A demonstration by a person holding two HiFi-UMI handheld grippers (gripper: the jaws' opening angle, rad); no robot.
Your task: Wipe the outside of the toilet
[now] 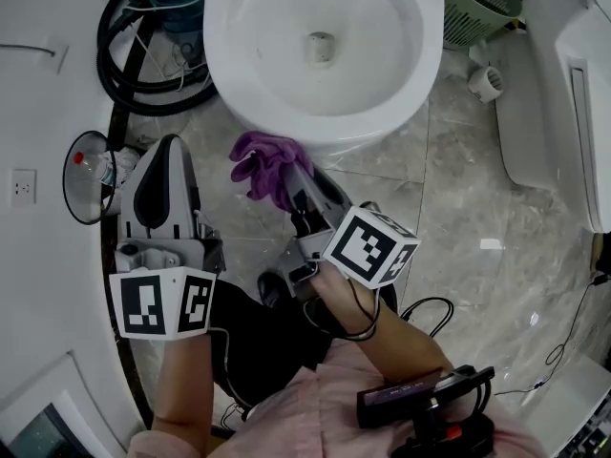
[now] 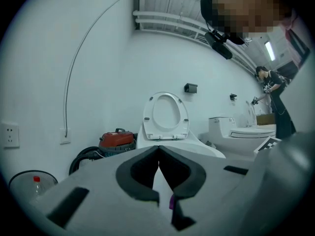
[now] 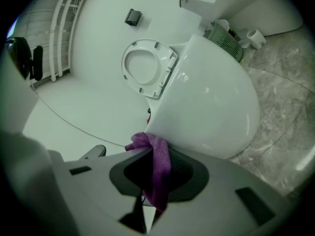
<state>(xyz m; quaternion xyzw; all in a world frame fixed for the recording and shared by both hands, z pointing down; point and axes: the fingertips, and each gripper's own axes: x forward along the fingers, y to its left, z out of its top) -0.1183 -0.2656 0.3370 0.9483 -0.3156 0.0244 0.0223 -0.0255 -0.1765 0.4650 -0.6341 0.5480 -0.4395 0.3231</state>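
Note:
A white toilet fills the top of the head view, its seat lid raised. My right gripper is shut on a purple cloth, which is pressed against the lower front of the bowl's outside. In the right gripper view the cloth hangs between the closed jaws. My left gripper hangs to the left of the bowl, its jaws shut with nothing between them, and it points toward the toilet.
A red vacuum with black hose sits left of the toilet. A wire bin with a bottle stands by the wall. A green basket, a paper roll and a second toilet lie to the right. Cables cross the marble floor.

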